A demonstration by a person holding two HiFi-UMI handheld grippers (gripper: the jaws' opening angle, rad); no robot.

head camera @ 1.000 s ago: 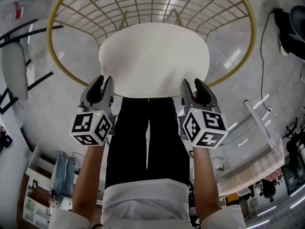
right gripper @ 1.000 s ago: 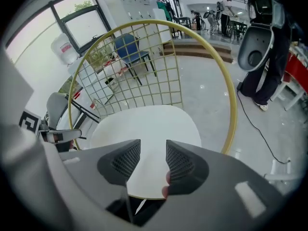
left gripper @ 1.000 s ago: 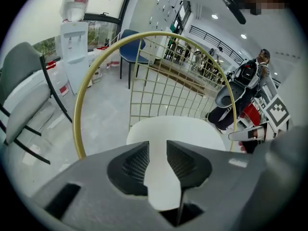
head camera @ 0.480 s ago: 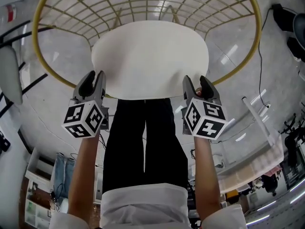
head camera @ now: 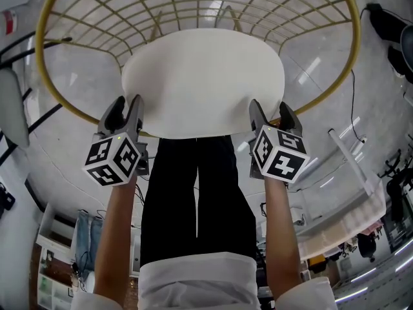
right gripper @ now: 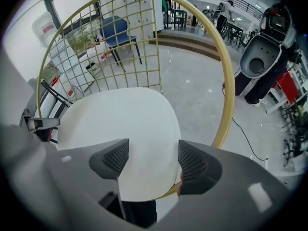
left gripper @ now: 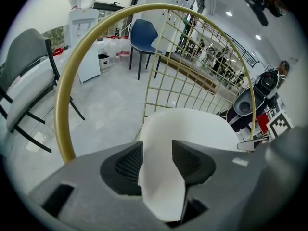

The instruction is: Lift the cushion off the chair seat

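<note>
cushion (head camera: 203, 82) sits on the seat of the gold wire chair (head camera: 58, 102). left tongs (head camera: 126, 108) and right tongs (head camera: 271, 115) straddle its near edge, one per corner, jaws opening and not pinching it. i'd guess that spacing is to lift it level. forearms run side by side, tongs tipped steeply down.

The chair seat lay hidden beneath the cushion (head camera: 203, 82). Beyond the cushion, the far arc of the gold hoop (left gripper: 59, 100) ran off the head view's upper edge; its near arc vanished under the cushion's front.
</note>
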